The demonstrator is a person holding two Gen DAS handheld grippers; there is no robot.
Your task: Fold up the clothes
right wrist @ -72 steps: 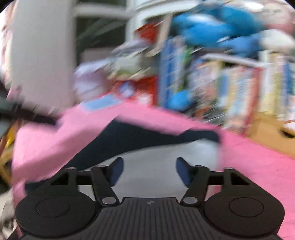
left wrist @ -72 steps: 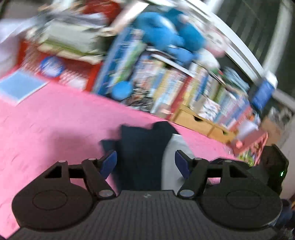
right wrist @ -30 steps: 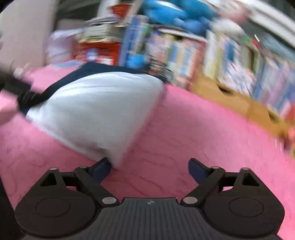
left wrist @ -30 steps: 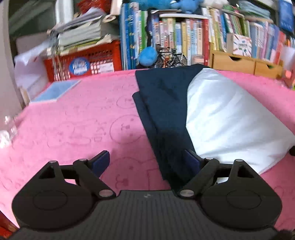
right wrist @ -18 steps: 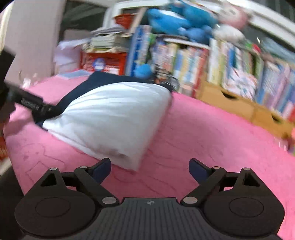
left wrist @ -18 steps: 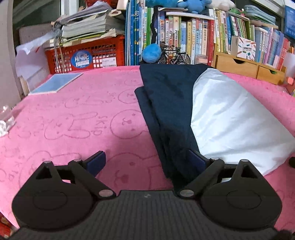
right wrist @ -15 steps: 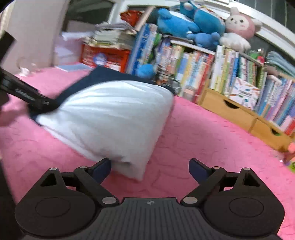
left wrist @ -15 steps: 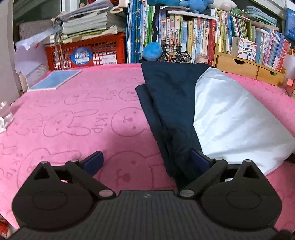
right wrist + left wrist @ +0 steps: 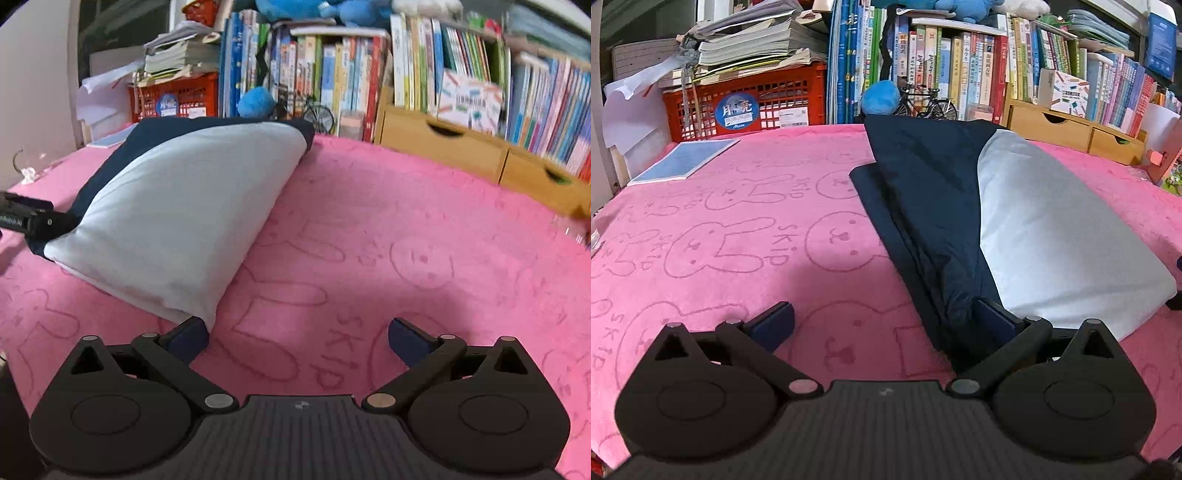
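A folded garment (image 9: 934, 206), navy with a white panel (image 9: 1052, 236), lies flat on the pink bunny-print cloth (image 9: 720, 229). My left gripper (image 9: 884, 317) hangs open low over the cloth, and the garment's near navy corner lies between its fingers, against the right fingertip (image 9: 997, 314). In the right wrist view the white panel (image 9: 184, 214) fills the left half. My right gripper (image 9: 299, 339) is open with its jaws still opening. Only pink cloth (image 9: 406, 240) shows between them, and the garment's near white corner ends at the left fingertip (image 9: 188, 338).
Along the far edge stand a red crate (image 9: 746, 107) stacked with papers, a row of books (image 9: 960, 70), a blue ball (image 9: 881, 98), a toy bicycle (image 9: 927, 105) and wooden drawers (image 9: 1071, 127). A blue booklet (image 9: 683, 160) lies at the far left.
The garment, earlier lifted between narrower jaws, now lies on the cloth. Both pairs of jaws have spread wider. The right view has swung sideways and steadied; the left has hardly shifted.
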